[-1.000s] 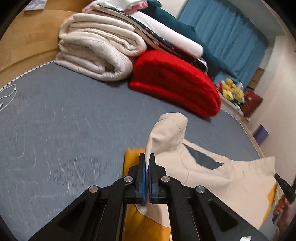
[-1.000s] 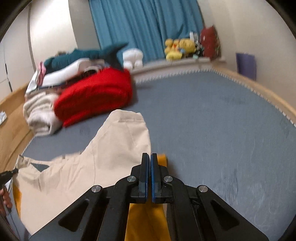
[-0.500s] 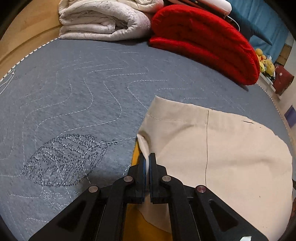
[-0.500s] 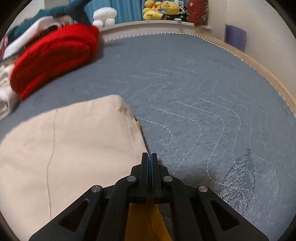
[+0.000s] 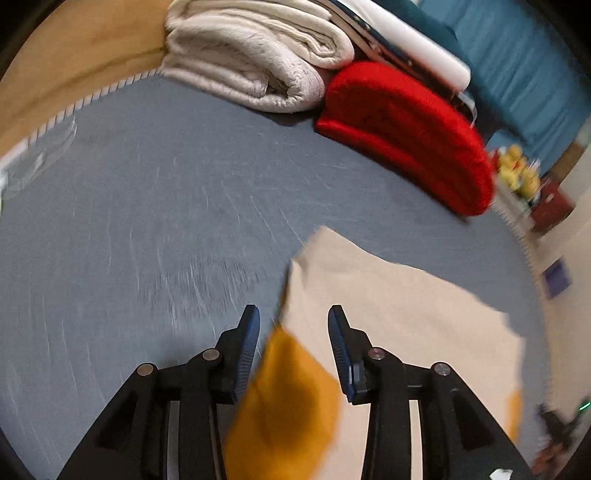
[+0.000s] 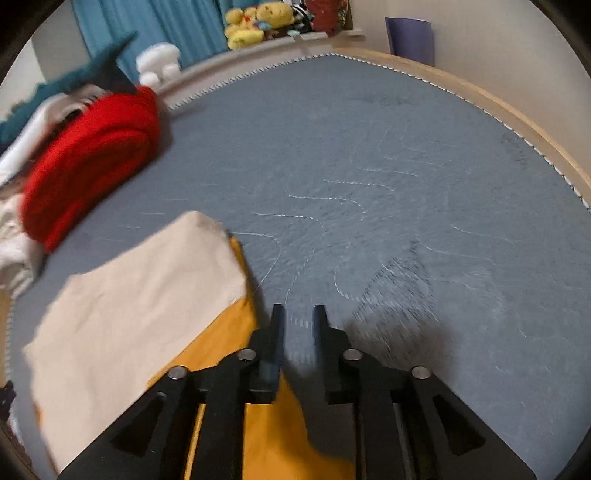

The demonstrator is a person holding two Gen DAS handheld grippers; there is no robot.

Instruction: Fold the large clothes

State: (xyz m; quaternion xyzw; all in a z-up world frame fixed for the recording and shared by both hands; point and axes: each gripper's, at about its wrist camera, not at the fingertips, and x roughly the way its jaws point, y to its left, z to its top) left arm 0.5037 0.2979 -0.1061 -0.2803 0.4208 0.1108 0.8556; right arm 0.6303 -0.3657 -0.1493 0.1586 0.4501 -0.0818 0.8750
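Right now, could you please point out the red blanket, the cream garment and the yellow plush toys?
red blanket [image 5: 402, 133]: left wrist view, middle of its folded top.
cream garment [image 6: 140, 295]: right wrist view, centre of the flat panel.
yellow plush toys [image 6: 258, 20]: right wrist view, the toys' bodies.

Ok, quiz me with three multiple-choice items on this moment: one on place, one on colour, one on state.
1. Where does the red blanket lie?
A. beside the folded white blanket
B. on the beige garment
C. on the floor

2. What colour shows under the beige layer?
A. green
B. mustard yellow
C. pink

3. How do the left gripper and right gripper stand?
A. both clamped on cloth
B. one open, one shut
C. both open, having just been opening

A: the two rolls touch. B: a yellow panel shows. C: both pairs of jaws stand apart.
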